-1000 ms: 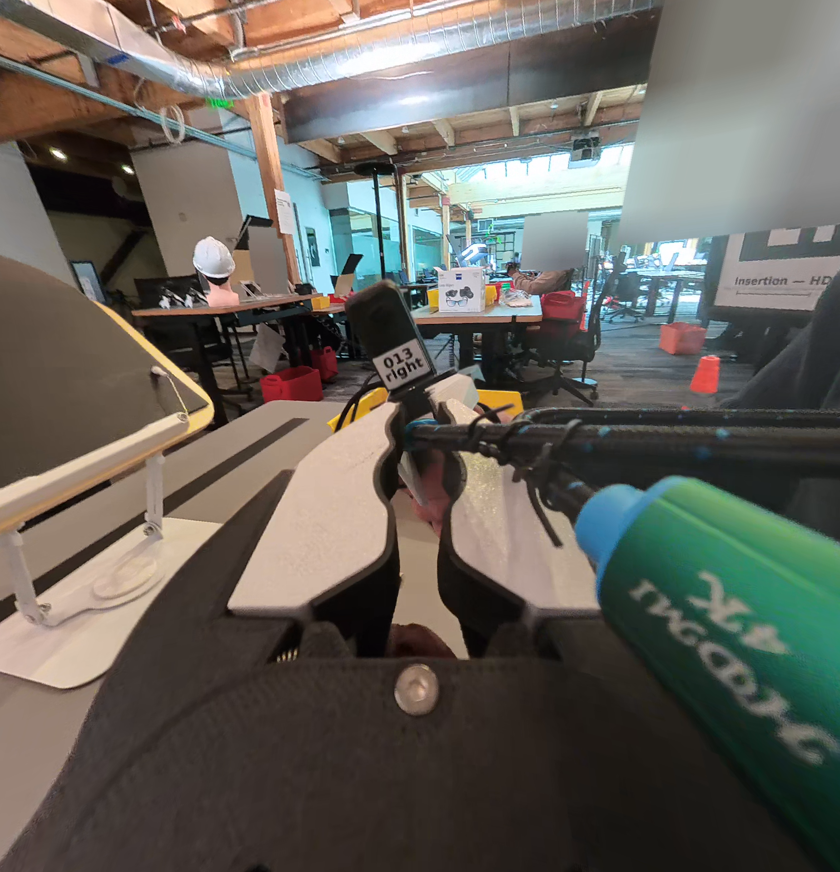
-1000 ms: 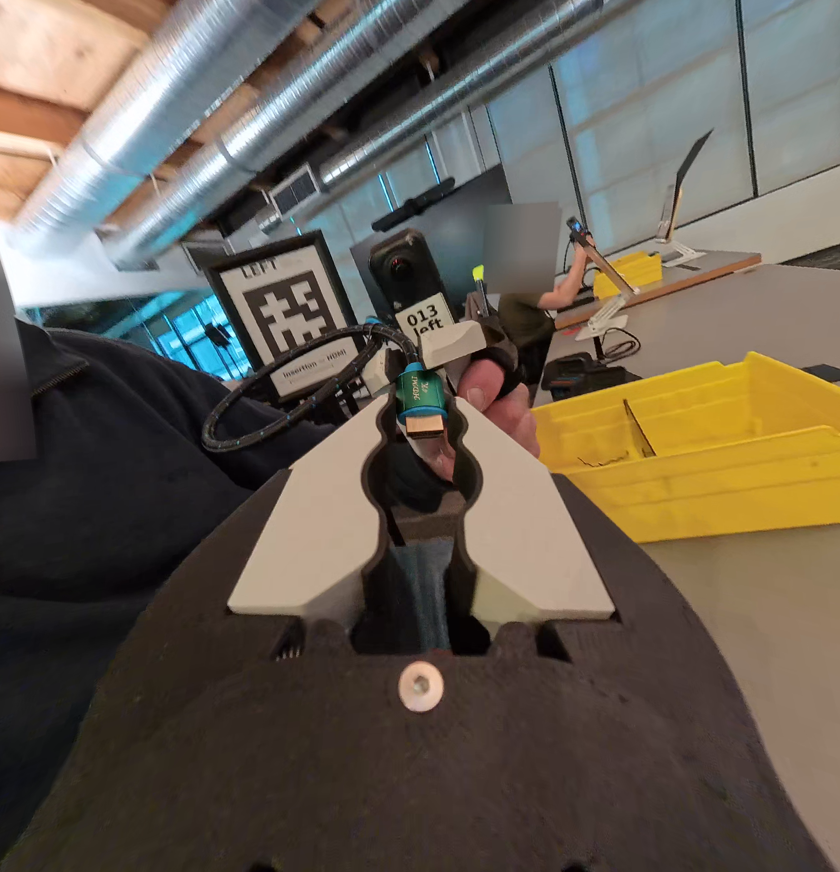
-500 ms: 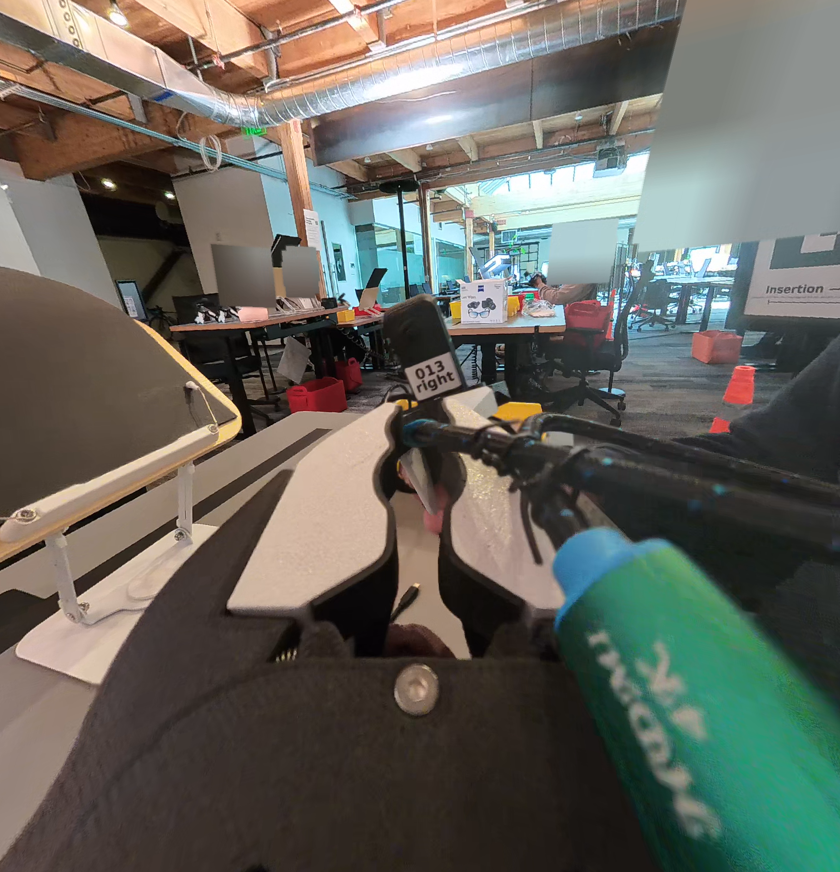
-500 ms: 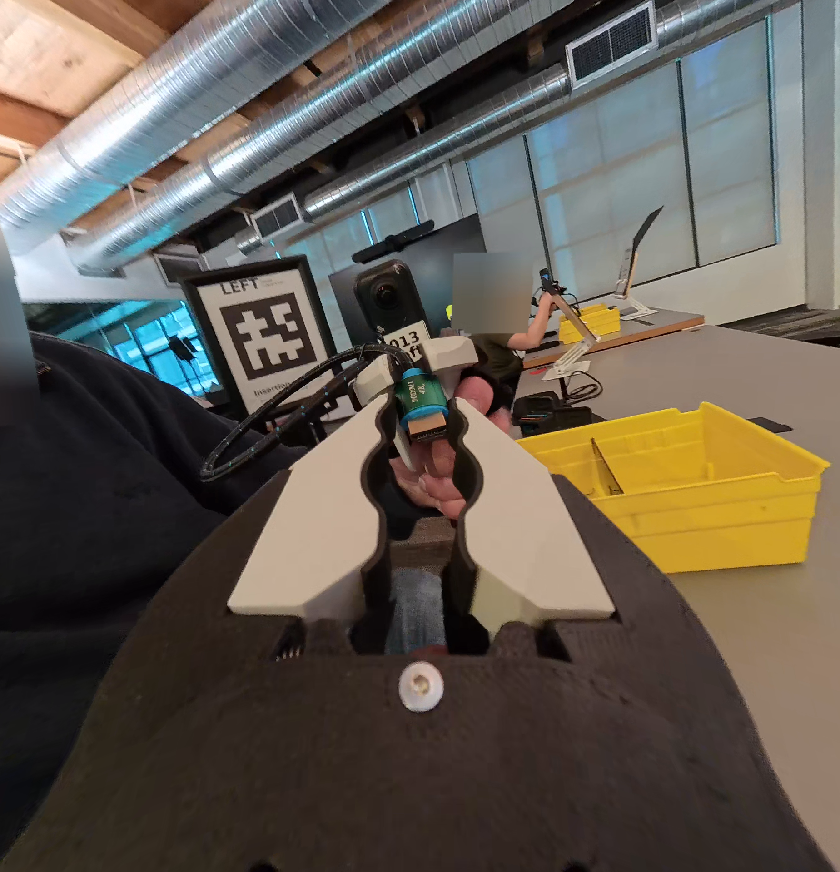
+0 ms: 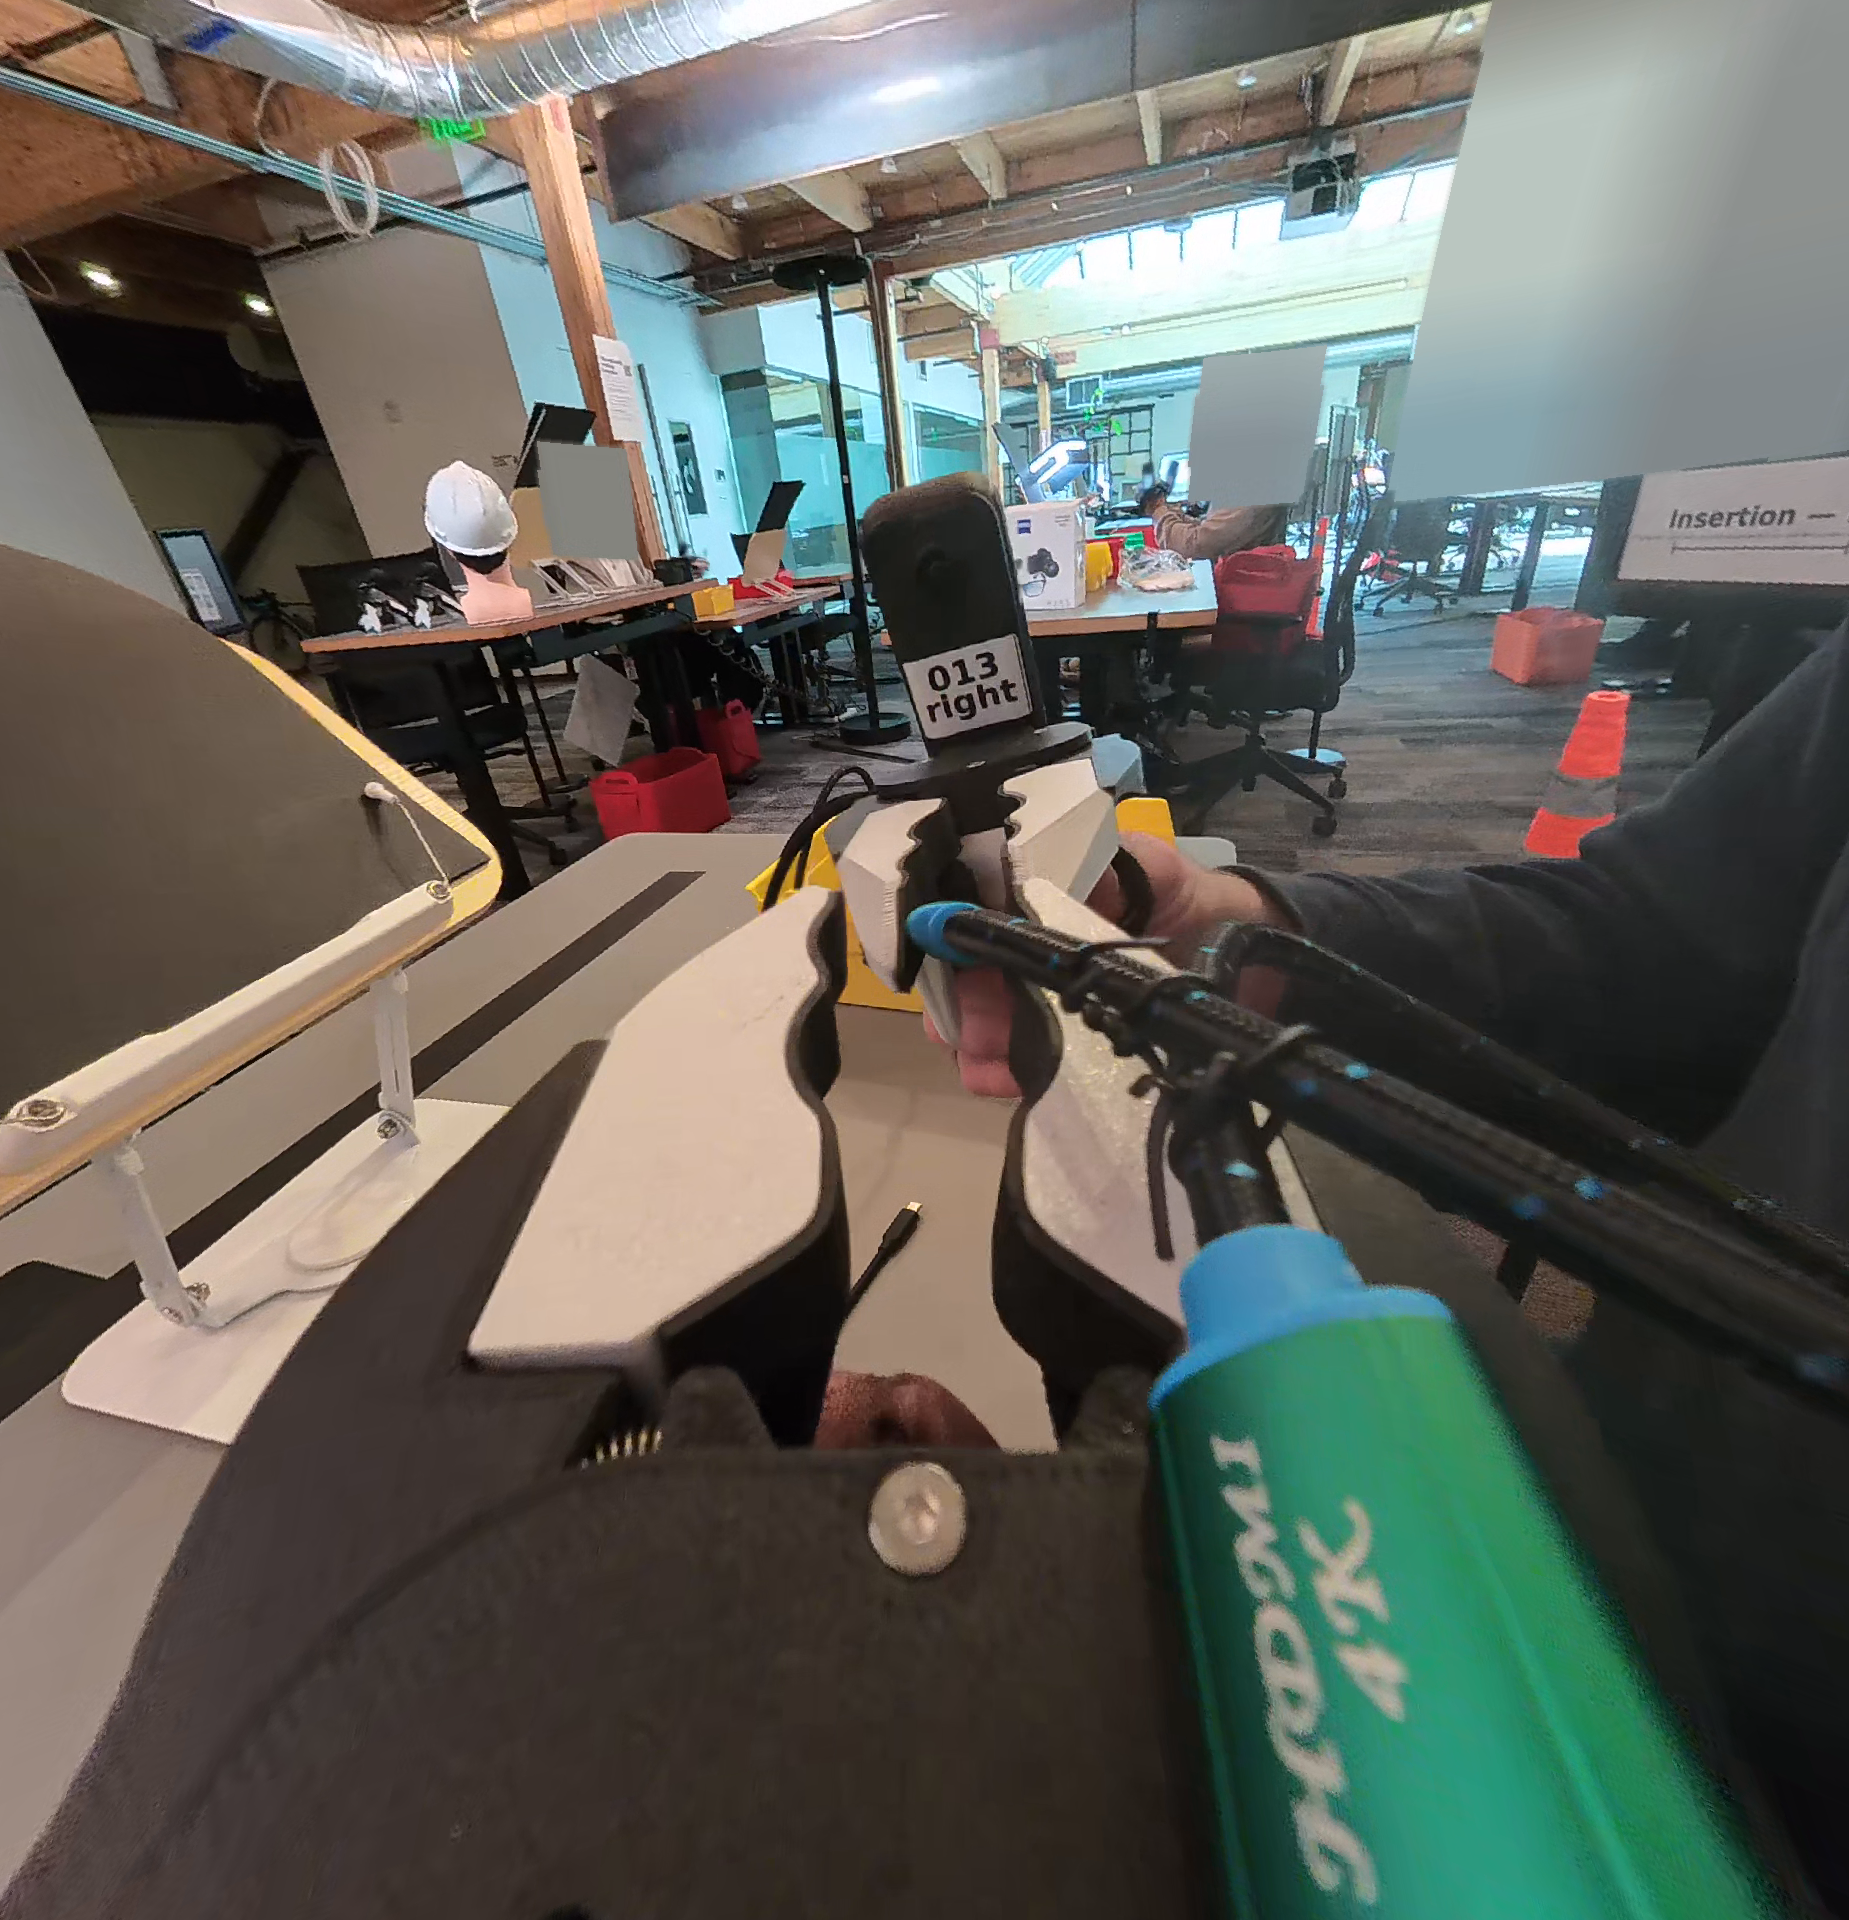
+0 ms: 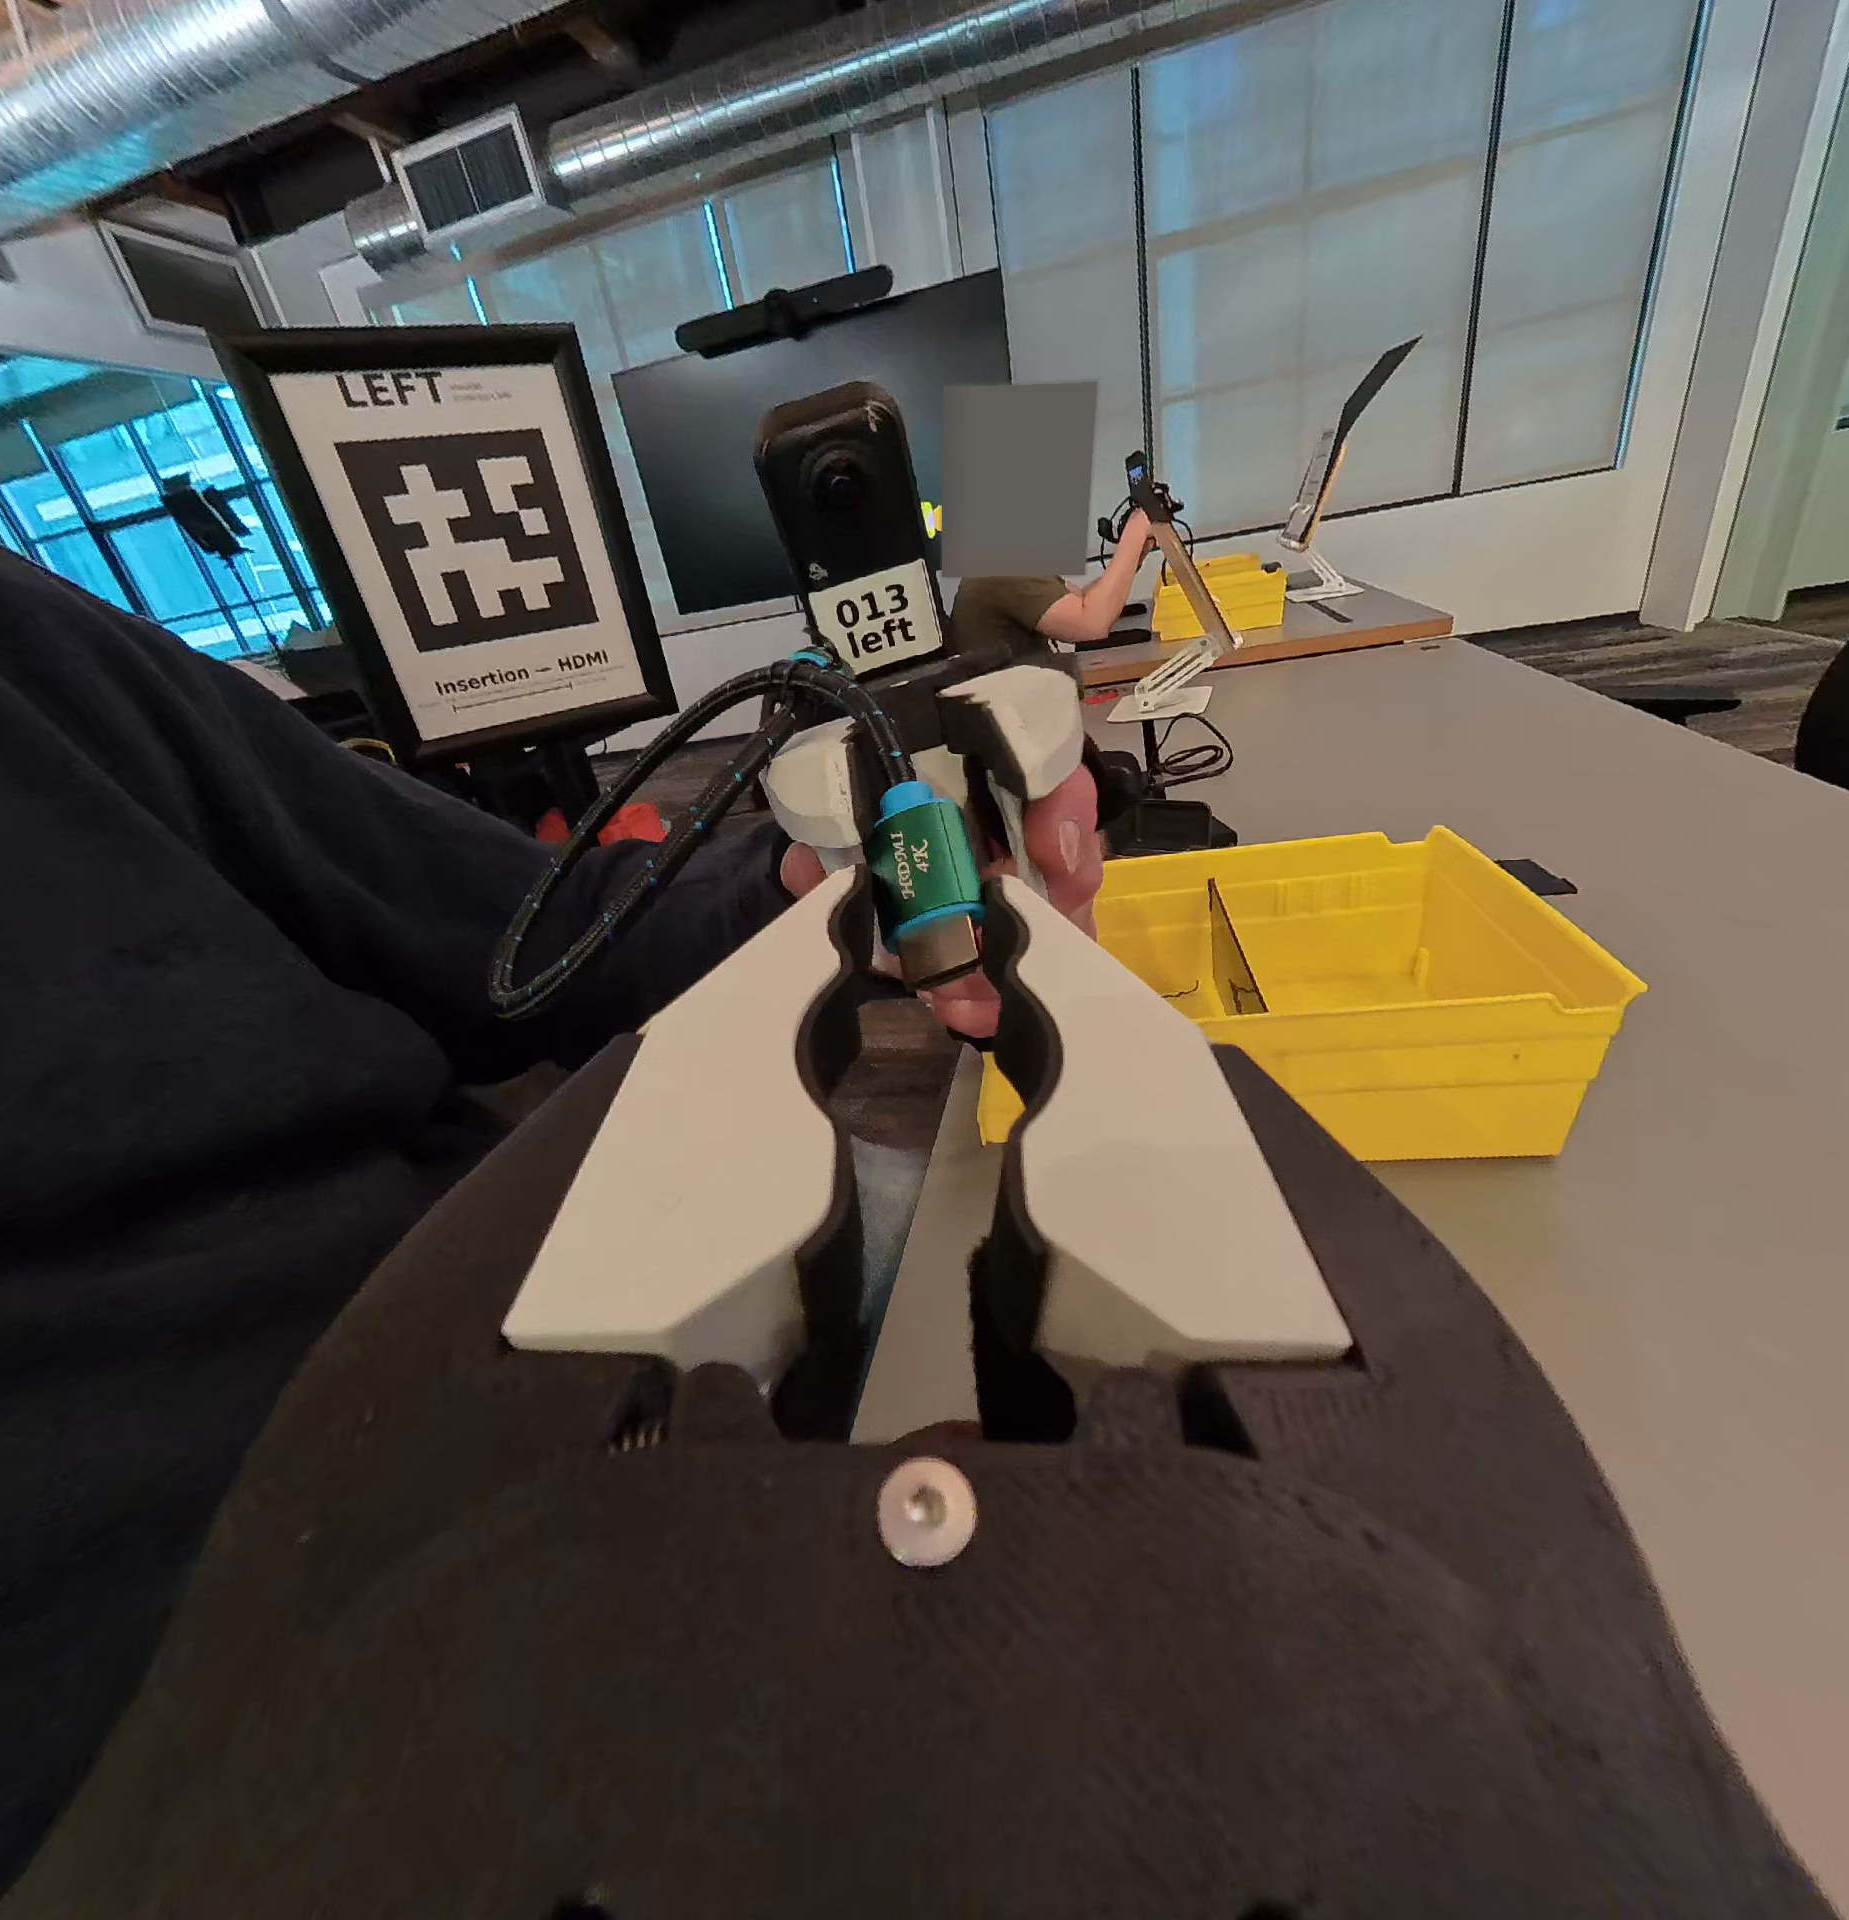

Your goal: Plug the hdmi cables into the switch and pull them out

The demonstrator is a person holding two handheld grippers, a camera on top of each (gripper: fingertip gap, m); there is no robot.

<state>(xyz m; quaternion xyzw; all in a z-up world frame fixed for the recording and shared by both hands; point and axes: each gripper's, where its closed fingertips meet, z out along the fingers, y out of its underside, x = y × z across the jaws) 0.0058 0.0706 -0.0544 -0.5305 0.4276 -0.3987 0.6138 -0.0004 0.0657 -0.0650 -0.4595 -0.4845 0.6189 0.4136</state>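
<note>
The right gripper (image 6: pixel 925 896) pinches a green plug (image 6: pixel 920 868), marked with pale lettering, held in the air near a yellow bin (image 6: pixel 1419 1081). The braided black cable (image 6: pixel 629 883) loops away from it. The left gripper (image 5: pixel 930 906) faces it, its fingers moderately apart on nothing. Both cameras carry white printed labels.

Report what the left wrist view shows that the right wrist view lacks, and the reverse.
Only the left wrist view: a second green plug close to the lens, a small connector lying on the table, a tilted board on a white stand, an orange cone.

Only the right wrist view: the gold tip of the green HDMI plug gripped by the right gripper, a sign's black-and-white pattern.

Both: the braided cable, the yellow bin, the open left gripper.
</note>
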